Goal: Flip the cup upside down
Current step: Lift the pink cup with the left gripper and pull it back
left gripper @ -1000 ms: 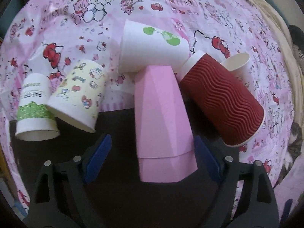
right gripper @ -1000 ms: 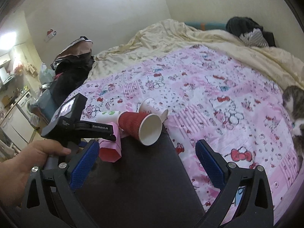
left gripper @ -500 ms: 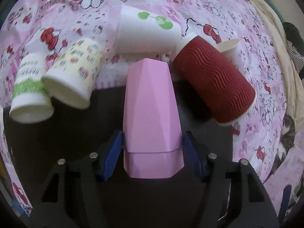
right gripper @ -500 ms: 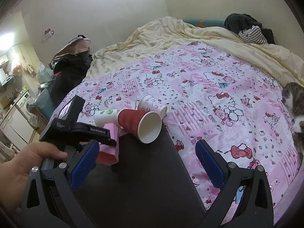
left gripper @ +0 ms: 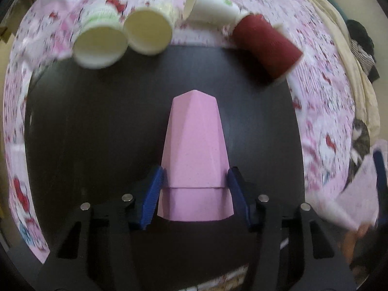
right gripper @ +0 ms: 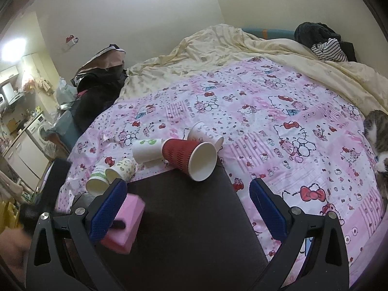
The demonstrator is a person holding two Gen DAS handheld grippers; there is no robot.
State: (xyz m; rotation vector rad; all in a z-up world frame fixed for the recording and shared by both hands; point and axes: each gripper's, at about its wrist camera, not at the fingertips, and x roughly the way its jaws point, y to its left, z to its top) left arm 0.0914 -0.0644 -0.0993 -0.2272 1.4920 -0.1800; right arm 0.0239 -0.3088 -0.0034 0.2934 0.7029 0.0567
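My left gripper (left gripper: 195, 189) is shut on a pink faceted cup (left gripper: 195, 155) near its wide rim end; the narrow end points away from me, above the black board (left gripper: 97, 121). The same cup shows in the right wrist view (right gripper: 126, 223), partly behind my right gripper's left finger. My right gripper (right gripper: 189, 208) is open and empty above the board (right gripper: 194, 218).
Several cups lie on their sides at the board's far edge: a red ribbed cup (right gripper: 189, 157), a white cup with green dots (right gripper: 146, 149), a patterned cup (right gripper: 122, 169), a green-band cup (right gripper: 97, 180), another white cup (right gripper: 206, 134). Pink bedspread (right gripper: 266, 111) around. A cat (right gripper: 378, 140) lies right.
My left gripper has closed on the pink cup and drawn it back from the other cups, over the board. The right gripper stays open.
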